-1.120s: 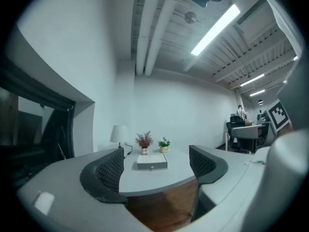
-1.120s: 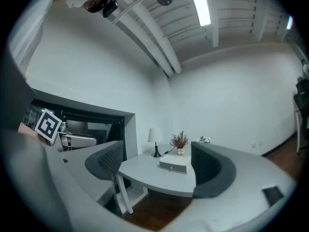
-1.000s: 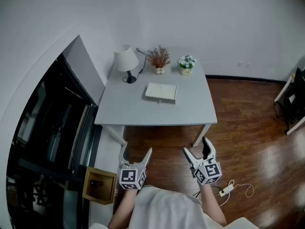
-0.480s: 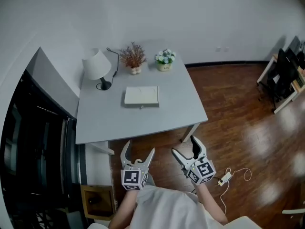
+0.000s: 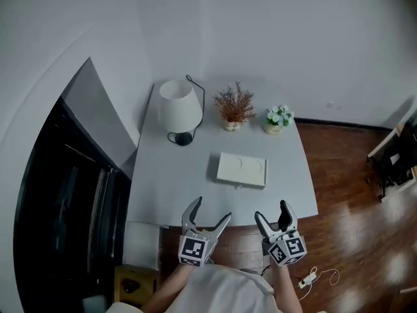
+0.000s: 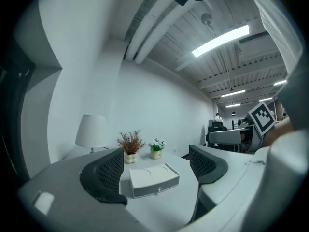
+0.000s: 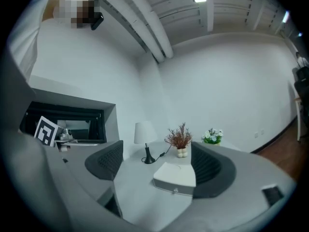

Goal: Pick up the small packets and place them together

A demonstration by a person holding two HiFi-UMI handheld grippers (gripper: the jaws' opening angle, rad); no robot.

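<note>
Box (image 5: 241,169) shut, contents hidden; left gripper (image 5: 212,208), right gripper (image 5: 270,210) empty

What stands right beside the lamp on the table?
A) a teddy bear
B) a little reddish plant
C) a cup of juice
B: a small reddish plant in a pale pot stands beside the lamp at the back of the table.

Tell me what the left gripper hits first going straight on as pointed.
Probably the flat white rectangular box on the grey table: it sits centred between the open jaws of the left gripper. Depth unclear.
</note>
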